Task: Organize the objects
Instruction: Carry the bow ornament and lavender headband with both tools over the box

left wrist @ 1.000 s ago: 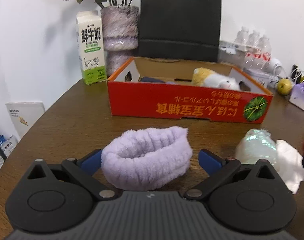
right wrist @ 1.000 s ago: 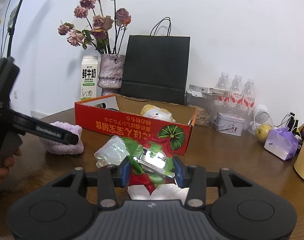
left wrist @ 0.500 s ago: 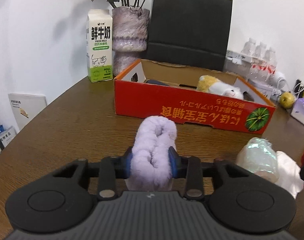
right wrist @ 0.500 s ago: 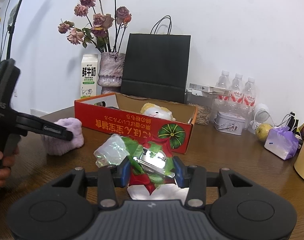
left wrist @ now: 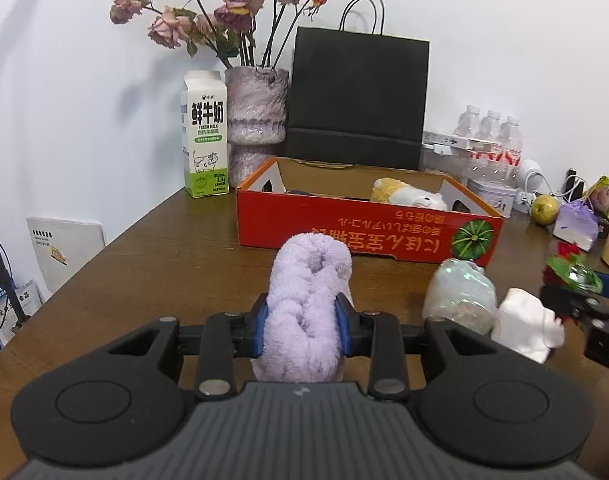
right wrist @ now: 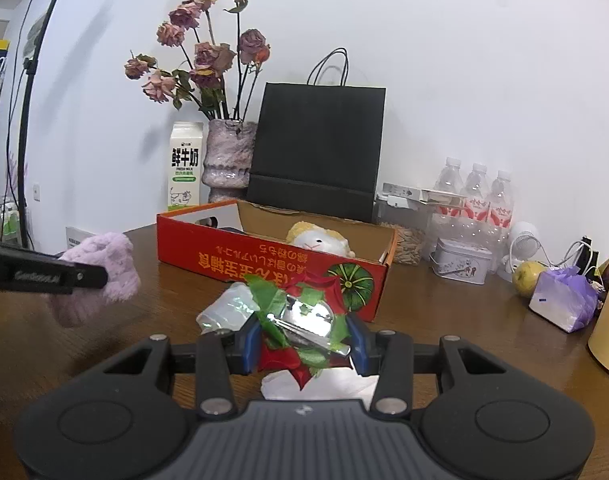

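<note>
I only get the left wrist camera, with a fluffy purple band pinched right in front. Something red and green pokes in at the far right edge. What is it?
Observer: A shiny red and green foil bow, clamped in the right gripper, whose jaws are shut on it.
Operator: Is anything underneath it?
Observer: Yes, a white wad lies on the table directly below the bow.
Operator: And behind the red box?
Observer: A clear jar of seeds stands past the right end of the red box, beside the black bag.
</note>
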The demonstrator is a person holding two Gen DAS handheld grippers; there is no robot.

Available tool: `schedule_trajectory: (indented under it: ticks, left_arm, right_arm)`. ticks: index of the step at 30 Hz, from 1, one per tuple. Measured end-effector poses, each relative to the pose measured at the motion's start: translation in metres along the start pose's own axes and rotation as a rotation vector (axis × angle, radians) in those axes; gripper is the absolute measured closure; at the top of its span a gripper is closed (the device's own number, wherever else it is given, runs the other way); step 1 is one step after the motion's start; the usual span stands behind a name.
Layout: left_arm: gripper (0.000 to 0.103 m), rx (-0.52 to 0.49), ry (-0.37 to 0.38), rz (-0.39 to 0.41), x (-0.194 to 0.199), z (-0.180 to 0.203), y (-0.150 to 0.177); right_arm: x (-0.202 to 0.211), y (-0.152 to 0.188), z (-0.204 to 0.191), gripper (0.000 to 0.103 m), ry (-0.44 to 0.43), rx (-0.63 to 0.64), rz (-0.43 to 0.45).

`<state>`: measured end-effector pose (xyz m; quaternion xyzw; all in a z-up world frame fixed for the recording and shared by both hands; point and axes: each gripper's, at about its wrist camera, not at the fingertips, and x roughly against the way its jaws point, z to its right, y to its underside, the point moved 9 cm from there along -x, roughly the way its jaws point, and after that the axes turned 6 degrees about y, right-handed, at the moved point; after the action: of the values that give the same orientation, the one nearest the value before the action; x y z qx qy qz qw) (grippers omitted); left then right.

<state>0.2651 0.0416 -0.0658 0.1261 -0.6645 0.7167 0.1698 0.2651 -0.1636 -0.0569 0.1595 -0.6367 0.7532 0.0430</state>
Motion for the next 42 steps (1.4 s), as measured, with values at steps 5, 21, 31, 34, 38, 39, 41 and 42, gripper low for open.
schedule_trajectory:
  ticks: [5,21,31,34,38,39,41,42]
  left_arm:
    - [0.07,-0.018,-0.003,0.017,0.009,0.007,0.001]
    - [0.07,-0.062,0.011,0.083,0.025,0.019,-0.026]
    - [0.07,-0.074,0.008,0.119,0.022,0.022,-0.049]
    - [0.07,-0.076,0.011,0.128,0.019,0.022,-0.055]
    - [0.07,-0.072,0.017,0.13,0.01,0.022,-0.062]
    - [0.07,-0.07,0.017,0.13,0.008,0.022,-0.064]
    - [0.07,-0.064,0.02,0.129,0.002,0.021,-0.067]
    - [0.07,-0.063,0.02,0.128,-0.001,0.02,-0.069]
  right_arm:
    - [0.004,-0.002,-0.003,0.061,-0.007,-0.001,0.008]
    - [0.01,-0.024,-0.018,0.061,-0.059,-0.033,0.035]
    - [0.0,-0.047,-0.028,0.061,-0.073,-0.046,0.031]
    - [-0.004,-0.051,-0.031,0.061,-0.077,-0.046,0.023]
    - [-0.012,-0.056,-0.034,0.061,-0.079,-0.05,0.012]
    - [-0.014,-0.057,-0.033,0.061,-0.08,-0.051,0.01]
    - [-0.019,-0.061,-0.033,0.061,-0.077,-0.052,0.015]
    - [-0.021,-0.063,-0.033,0.061,-0.075,-0.053,0.015]
